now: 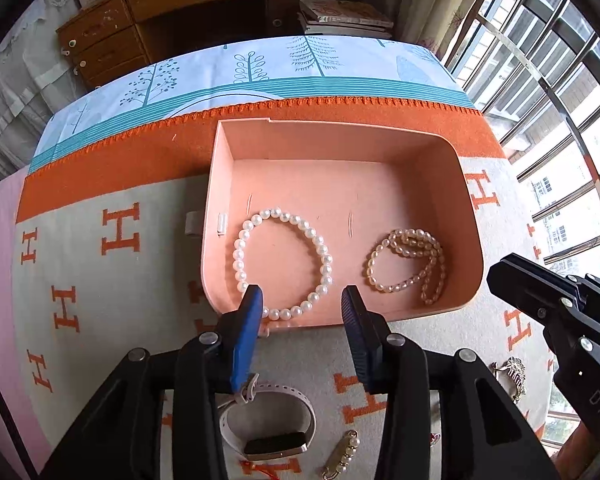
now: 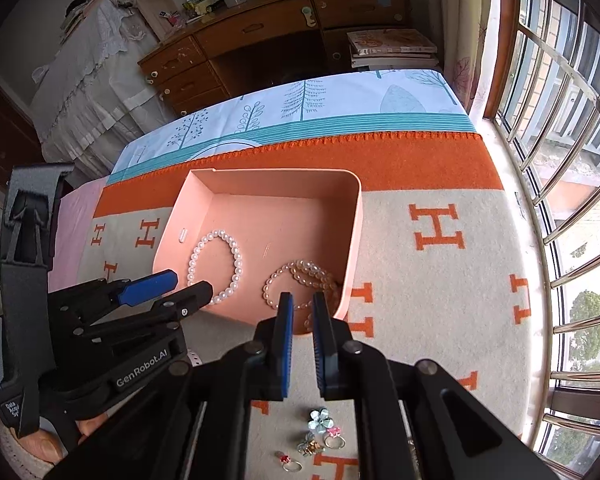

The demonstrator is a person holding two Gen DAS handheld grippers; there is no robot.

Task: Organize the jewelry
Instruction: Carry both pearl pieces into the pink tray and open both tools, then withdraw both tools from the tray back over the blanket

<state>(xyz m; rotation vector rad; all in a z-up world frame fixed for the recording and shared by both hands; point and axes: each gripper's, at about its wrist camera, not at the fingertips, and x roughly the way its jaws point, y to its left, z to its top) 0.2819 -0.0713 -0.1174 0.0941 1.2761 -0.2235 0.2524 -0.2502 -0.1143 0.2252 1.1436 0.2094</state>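
Observation:
A pink open box [image 1: 470, 216] [image 2: 354, 216] sits on the blanket. Inside lie a white pearl bracelet [image 1: 325, 258] [image 2: 236, 258] at left and a cream pearl necklace [image 1: 432, 256] [image 2: 312, 270] at right. My left gripper [image 1: 302, 300] [image 2: 184, 286] is open and empty, hovering over the box's near edge by the bracelet. My right gripper [image 2: 300, 304] is narrowly open and empty above the box's near right corner; its body shows in the left wrist view [image 1: 560, 312]. A white watch [image 1: 296, 408], a gold pearl pin [image 1: 342, 458] and a brooch [image 1: 514, 374] lie near me.
Several small rings and flower pieces [image 2: 320, 436] lie on the blanket under the right gripper. The H-pattern blanket [image 1: 100, 280] covers the table; a tree-print cloth [image 1: 260, 72] lies beyond. A wooden desk [image 2: 260, 40] stands behind, windows [image 2: 560, 160] at right.

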